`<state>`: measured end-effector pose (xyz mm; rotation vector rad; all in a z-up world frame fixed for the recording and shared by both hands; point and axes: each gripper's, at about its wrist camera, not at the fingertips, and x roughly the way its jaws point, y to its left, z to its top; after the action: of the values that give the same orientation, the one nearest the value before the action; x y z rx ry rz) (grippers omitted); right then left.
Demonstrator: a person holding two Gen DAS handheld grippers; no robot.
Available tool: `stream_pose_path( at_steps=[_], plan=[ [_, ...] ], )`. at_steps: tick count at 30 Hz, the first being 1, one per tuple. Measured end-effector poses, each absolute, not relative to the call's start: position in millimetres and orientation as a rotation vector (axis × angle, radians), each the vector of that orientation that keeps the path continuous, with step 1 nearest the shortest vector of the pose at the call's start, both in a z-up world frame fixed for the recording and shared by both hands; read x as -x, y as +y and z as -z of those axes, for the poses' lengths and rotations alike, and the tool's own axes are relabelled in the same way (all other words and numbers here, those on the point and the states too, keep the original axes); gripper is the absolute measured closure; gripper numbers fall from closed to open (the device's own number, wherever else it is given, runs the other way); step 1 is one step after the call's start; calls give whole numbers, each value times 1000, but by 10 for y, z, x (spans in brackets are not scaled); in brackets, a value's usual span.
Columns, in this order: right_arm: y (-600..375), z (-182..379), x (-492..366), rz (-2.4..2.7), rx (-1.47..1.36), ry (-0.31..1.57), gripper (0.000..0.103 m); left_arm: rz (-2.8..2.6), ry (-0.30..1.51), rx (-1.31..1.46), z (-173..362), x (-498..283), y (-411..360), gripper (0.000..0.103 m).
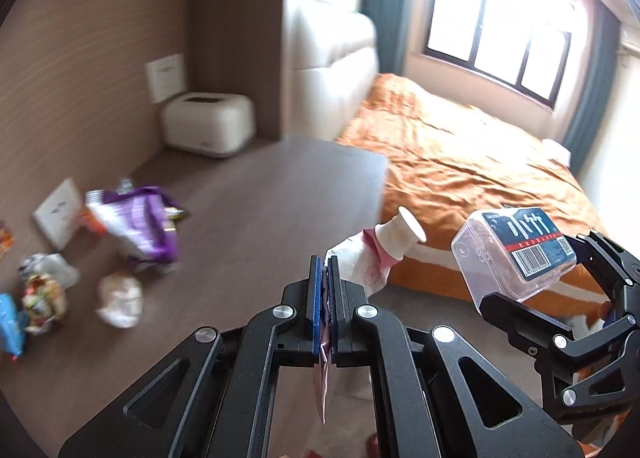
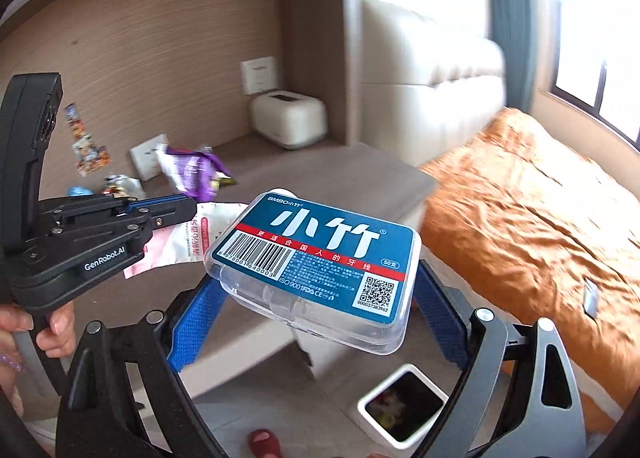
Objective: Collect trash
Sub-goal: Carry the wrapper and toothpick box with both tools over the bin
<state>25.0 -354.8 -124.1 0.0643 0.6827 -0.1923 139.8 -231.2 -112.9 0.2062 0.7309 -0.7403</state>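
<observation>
My left gripper (image 1: 326,290) is shut on a flattened white and pink toothpaste tube (image 1: 374,258), its cap pointing away toward the bed; the tube also shows in the right wrist view (image 2: 188,242). My right gripper (image 2: 320,298) is shut on a clear plastic floss box with a blue label (image 2: 316,262), held in the air beside the left gripper (image 2: 160,209); the box shows in the left wrist view (image 1: 516,254). A white trash bin (image 2: 402,404) with trash inside stands on the floor below the box.
A brown desk (image 1: 256,197) holds a purple wrapper (image 1: 140,225), several crumpled wrappers (image 1: 44,294), a white card (image 1: 56,213) and a white toaster-like box (image 1: 208,123). A bed with an orange cover (image 1: 472,169) lies to the right. A red slipper (image 2: 264,442) lies on the floor.
</observation>
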Motion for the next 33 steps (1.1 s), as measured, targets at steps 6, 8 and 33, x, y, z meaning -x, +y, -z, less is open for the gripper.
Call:
stream_pose_path(
  at_steps=[6,8,33],
  plan=[
    [-4072,1347,144,342,-120,710,12,879,772,-272,1378,-1103,-3088,101],
    [-4202,1404,240,377,-143,719,12,910,788,-292,1478,-1025,-3288,101],
    [-5599,4211,380,567,-457,972,12,1000,1136,-438,4705,-941,-4687,100]
  ],
)
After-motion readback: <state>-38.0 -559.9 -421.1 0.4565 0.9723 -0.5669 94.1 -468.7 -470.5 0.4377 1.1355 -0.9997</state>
